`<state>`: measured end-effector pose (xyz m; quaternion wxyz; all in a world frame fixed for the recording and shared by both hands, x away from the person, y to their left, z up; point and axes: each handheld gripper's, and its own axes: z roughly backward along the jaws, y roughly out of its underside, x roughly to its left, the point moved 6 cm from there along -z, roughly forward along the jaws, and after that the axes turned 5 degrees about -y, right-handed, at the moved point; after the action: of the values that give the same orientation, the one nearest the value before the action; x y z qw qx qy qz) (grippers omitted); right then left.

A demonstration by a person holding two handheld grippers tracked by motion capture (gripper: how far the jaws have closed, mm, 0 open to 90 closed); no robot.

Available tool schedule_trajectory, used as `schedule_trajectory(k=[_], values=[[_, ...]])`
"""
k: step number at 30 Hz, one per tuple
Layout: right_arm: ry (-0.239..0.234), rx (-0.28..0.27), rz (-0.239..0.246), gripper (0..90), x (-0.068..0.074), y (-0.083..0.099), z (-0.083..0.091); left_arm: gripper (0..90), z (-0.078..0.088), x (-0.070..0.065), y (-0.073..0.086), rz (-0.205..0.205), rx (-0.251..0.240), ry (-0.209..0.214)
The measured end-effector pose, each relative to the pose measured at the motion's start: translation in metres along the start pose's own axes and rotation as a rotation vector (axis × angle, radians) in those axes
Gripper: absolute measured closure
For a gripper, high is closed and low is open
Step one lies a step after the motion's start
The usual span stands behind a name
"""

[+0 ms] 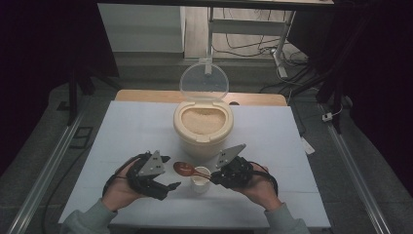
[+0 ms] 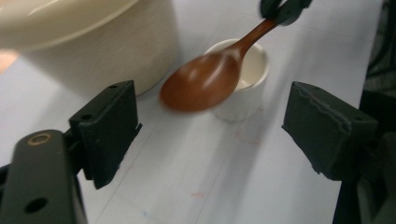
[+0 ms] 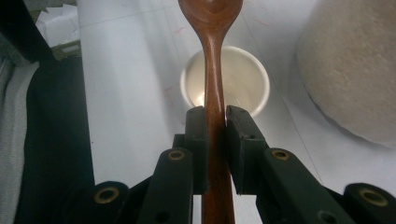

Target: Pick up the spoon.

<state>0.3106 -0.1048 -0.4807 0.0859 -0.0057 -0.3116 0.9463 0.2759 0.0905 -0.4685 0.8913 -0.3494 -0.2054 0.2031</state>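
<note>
Spoon (image 3: 212,70) clamped in right hand-held gripper (image 3: 215,122) above unlabelled cup (image 3: 245,79); left hand-held gripper (image 2: 210,126) open

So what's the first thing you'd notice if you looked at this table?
Probably the big cream container in the middle of the white table, full of rice with its clear lid flipped up. Just in front of it, the right gripper pinches a brown wooden spoon by the handle and holds it over a small white cup. The left gripper waits beside it with open, empty jaws.
</note>
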Motion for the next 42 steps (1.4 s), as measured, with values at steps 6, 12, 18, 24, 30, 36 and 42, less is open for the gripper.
schedule_trajectory(k=[6, 12, 18, 24, 30, 36, 42], values=[[-0.006, 0.008, 0.024, 79.4, 0.004, -0.003, -0.004, 23.9, -0.011, -0.009, -0.016, -0.064, 0.027, 0.042], [-0.011, 0.017, 0.049, 79.3, 0.008, -0.005, -0.007, 27.3, -0.022, -0.013, -0.019, -0.092, 0.070, 0.089], [-0.017, 0.033, 0.092, 79.3, 0.014, -0.009, -0.011, 33.4, -0.033, -0.014, -0.016, -0.111, 0.117, 0.130], [-0.023, 0.039, 0.129, 79.3, 0.020, -0.011, -0.015, 42.0, -0.039, -0.015, -0.013, -0.118, 0.141, 0.181], [-0.025, 0.040, 0.174, 79.3, 0.024, -0.013, -0.016, 52.1, -0.045, -0.019, -0.009, -0.139, 0.164, 0.211], [-0.009, 0.050, 0.232, 79.3, 0.029, -0.015, -0.015, 66.4, -0.048, -0.022, -0.006, -0.172, 0.173, 0.239], [-0.004, 0.083, 0.298, 79.1, 0.035, -0.013, -0.017, 75.2, -0.051, -0.031, -0.004, -0.200, 0.190, 0.284]])
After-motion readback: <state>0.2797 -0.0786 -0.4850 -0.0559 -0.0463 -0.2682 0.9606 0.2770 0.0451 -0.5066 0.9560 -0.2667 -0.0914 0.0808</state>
